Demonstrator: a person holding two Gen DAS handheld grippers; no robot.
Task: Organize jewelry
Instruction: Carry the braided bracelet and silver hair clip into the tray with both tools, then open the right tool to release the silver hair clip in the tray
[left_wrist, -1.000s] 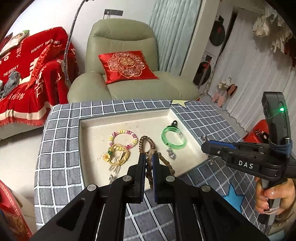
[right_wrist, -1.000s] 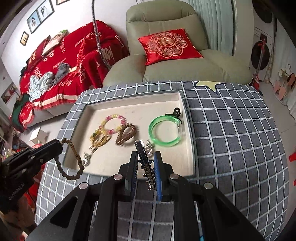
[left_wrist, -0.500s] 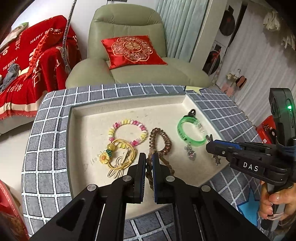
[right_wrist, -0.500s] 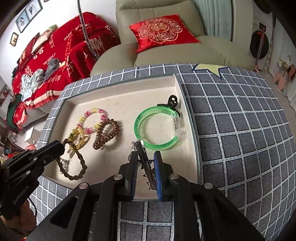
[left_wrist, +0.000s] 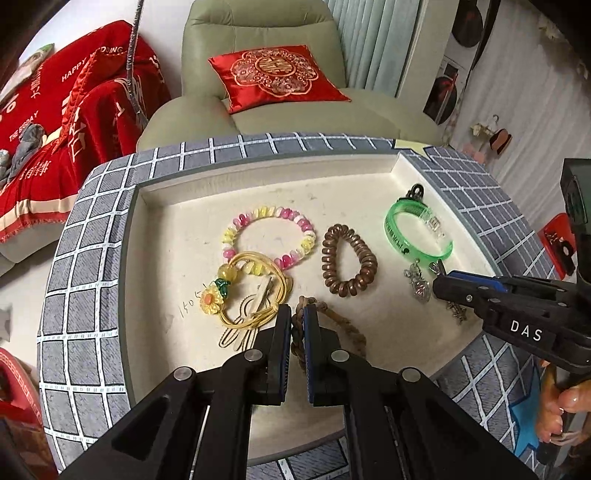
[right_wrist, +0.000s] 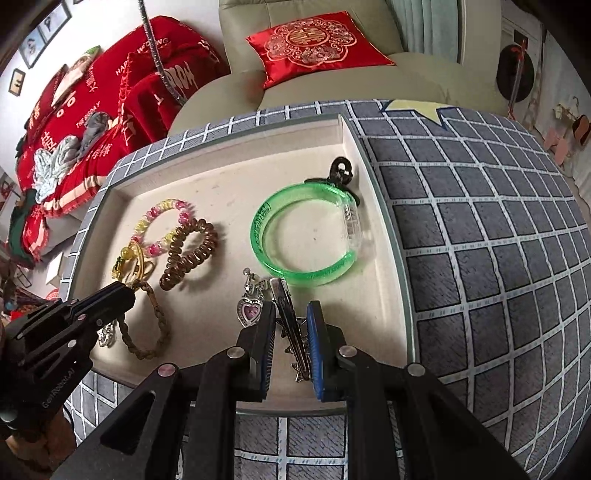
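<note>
Left wrist view: cream tray (left_wrist: 155, 258) sunk in the checked grey counter (left_wrist: 85, 229) already holds most of the jewelry: pink-yellow bead bracelet (left_wrist: 269, 236), yellow cord bracelet with a flower (left_wrist: 236, 291), brown coil hair tie (left_wrist: 347, 262), green bangle (left_wrist: 413, 240), heart charm (left_wrist: 419, 282).

Step in hand, as I read it: both pieces being set down into the tray's near part. To do it well, get each piece low over bare tray floor before letting go. The braided loop should land clear of the yellow cord bracelet just beside it, or they tangle. The clip should go down short of the green bangle and heart charm, flat, not on the tray rim.

Left tongs (left_wrist: 297, 325): nearly closed, pinching a brown braided bracelet (left_wrist: 343, 328); its loop drapes toward the tray floor, and I can't tell if it touches yet.

Right tongs (right_wrist: 291, 325): narrow gap, clamped on a slim silver hair clip (right_wrist: 290, 317) that stands between the pads, tip pointing at the green bangle (right_wrist: 306, 236). Clip sits over the tray's near right part, just beside the heart charm (right_wrist: 249, 312); contact with the tray unclear.
</note>
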